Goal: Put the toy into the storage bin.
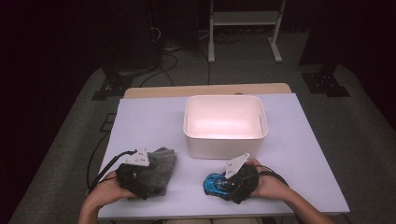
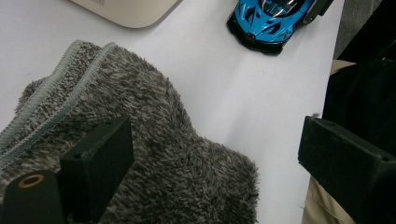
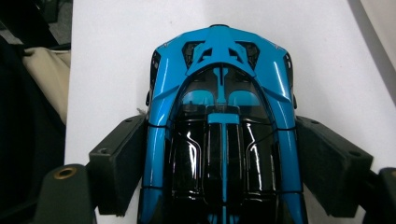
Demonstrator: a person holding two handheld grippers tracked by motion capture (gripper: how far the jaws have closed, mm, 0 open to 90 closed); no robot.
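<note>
Cloth (image 1: 159,168) lies left of toy car (image 1: 215,184), with bin (image 1: 225,125) behind both on table (image 1: 308,154)

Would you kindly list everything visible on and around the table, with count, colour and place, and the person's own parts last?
toy car: one, blue and black, near edge of the table, right of centre, between the right gripper's jaws
fuzzy cloth: one, grey, near edge, left side, under the left gripper
bin: one, white, empty, middle of the table
table: one, pale lilac top
frame: one, white, on the floor behind the table
left gripper: one, black, jaws open over the cloth
right gripper: one, black, jaws on either side of the car; contact unclear
hands: two, one on each gripper
</note>
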